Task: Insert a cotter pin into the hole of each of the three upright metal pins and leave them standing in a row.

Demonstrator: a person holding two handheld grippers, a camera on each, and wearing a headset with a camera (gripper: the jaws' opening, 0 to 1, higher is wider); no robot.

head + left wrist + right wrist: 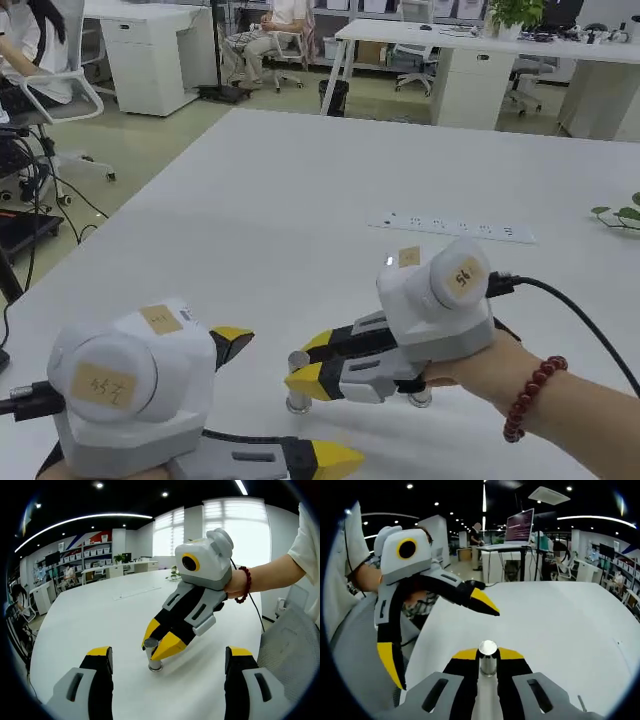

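Note:
A short upright metal pin (298,392) stands on the white table (300,200), and my right gripper (308,362) is shut on it near its top. In the right gripper view the pin (487,660) sits squeezed between the yellow-tipped jaws of the right gripper (487,654). A second metal pin (420,398) pokes out from under the right hand. My left gripper (283,398) is open at the near left, its jaws spread wide towards the held pin (153,656). The right gripper (157,642) and left gripper (169,655) face each other.
A white power strip (450,227) lies further back on the table, with green plant leaves (620,213) at the right edge. A thin small metal piece (580,702) lies on the table to the right. Desks, chairs and seated people are beyond the table.

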